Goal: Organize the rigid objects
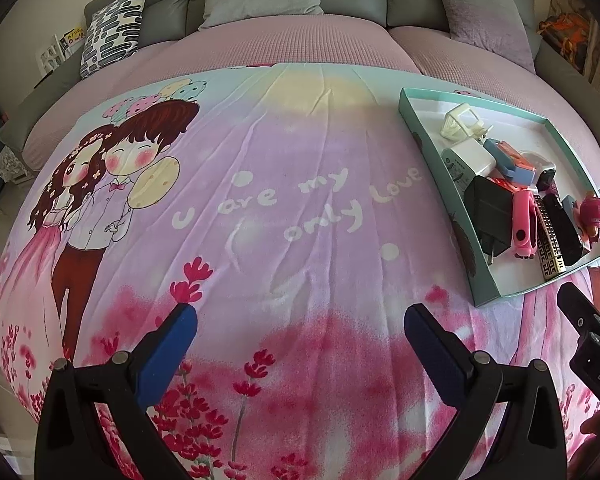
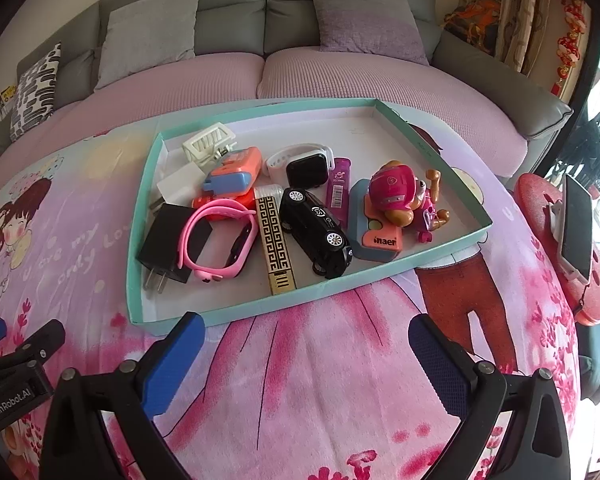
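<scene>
Left claw (image 1: pixel 300 340) hovers with its jaws wide apart and empty over the printed cloth (image 1: pixel 260 200); nothing loose lies on the cloth in its view. Right claw (image 2: pixel 306 354), jaws likewise apart and empty, hangs just before the near rim of the tray (image 2: pixel 236 316). All the rigid things lie in the tray, from left to right: black plug (image 2: pixel 164 240), prongs toward the camera; pink band (image 2: pixel 220 240), overlapping the plug; gold bar (image 2: pixel 275 240), long axis running near to far; black car (image 2: pixel 316 232), long axis slanting from far left to near right; purple tube (image 2: pixel 338 188); pup toy (image 2: pixel 400 196). The scene fits both a filled tray and one awaiting emptying. Any grasp is judged best taken across a thing's short axis, clear of its neighbours.
</scene>
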